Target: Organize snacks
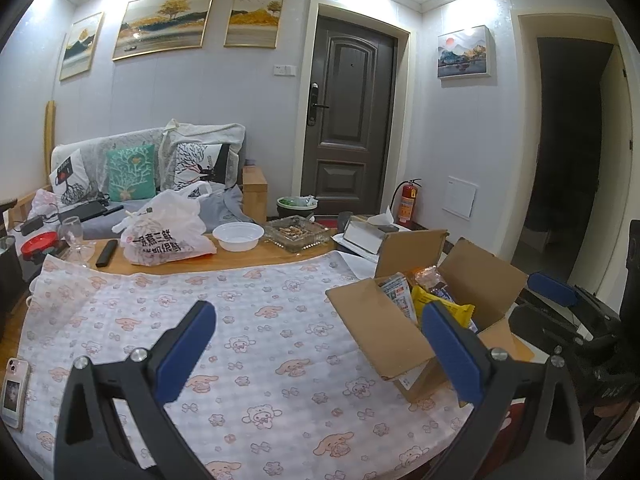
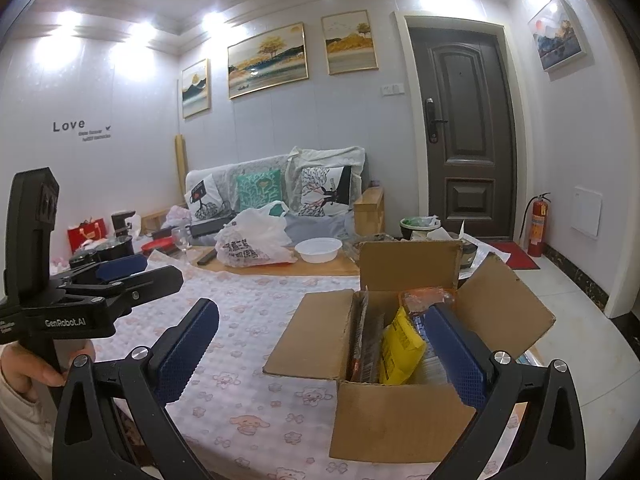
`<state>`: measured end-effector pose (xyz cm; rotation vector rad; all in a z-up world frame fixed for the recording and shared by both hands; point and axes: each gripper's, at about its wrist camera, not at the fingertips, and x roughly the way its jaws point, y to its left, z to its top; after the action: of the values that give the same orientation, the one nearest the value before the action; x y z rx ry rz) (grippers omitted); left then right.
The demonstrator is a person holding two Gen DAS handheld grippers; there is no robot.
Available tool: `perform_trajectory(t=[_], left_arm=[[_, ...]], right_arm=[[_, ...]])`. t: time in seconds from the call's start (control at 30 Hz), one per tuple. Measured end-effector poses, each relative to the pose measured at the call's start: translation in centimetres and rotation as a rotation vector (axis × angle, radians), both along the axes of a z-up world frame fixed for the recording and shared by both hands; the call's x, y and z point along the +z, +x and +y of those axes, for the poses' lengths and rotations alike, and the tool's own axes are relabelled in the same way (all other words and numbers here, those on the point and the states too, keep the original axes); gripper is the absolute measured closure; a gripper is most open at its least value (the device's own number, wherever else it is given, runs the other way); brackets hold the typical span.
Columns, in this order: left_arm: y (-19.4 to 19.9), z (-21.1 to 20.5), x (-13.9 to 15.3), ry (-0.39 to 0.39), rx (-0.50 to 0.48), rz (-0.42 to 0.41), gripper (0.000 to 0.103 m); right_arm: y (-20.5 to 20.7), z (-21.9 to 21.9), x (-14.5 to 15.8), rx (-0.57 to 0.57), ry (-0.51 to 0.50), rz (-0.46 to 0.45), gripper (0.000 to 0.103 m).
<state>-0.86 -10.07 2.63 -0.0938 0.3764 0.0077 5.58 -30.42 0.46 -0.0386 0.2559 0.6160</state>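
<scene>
Both tongs stand with their blue pads spread wide and nothing between them: the left tongs (image 1: 316, 344) hang over the patterned cloth (image 1: 248, 320) just left of the cardboard box (image 1: 384, 332), and the right tongs (image 2: 324, 356) hang at the box's near side, their right pad in front of its open top. That box (image 2: 400, 420) sits on the right part of the counter (image 1: 240, 262) with all four flaps folded out, and the snacks stand upright inside it: a yellow packet (image 2: 400, 348) in the middle, a dark striped packet (image 2: 366, 344) against the left wall, and an orange wrapper (image 2: 424, 298) at the far side. In the left wrist view the yellow packet (image 1: 440, 306) shows beside a white printed packet (image 1: 398, 292). The person's left hand (image 2: 24, 364) grips the handle of the left tool at the left edge of the right wrist view. A phone (image 1: 14, 392) lies at the near left edge of the cloth. Beyond the cloth, on bare wood, stand a white plastic bag (image 1: 168, 228) with black lettering, a white bowl (image 1: 238, 236), a black remote (image 1: 107, 252), a wine glass (image 1: 74, 236) and a glass ashtray (image 1: 296, 234). Farther back are a sofa (image 1: 120, 172) with printed cushions, a dark door (image 1: 348, 112), a red fire extinguisher (image 1: 406, 202) and framed pictures (image 1: 164, 22) on the wall.
</scene>
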Motion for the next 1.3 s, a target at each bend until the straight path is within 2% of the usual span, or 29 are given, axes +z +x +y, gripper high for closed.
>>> perform_trajectory(t=[1.3], left_arm=[[-0.58, -0.24, 0.73, 0.002, 0.002, -0.014, 0.001]], right_arm=[[-0.26, 0.18, -0.2, 0.009, 0.01, 0.013, 0.0]])
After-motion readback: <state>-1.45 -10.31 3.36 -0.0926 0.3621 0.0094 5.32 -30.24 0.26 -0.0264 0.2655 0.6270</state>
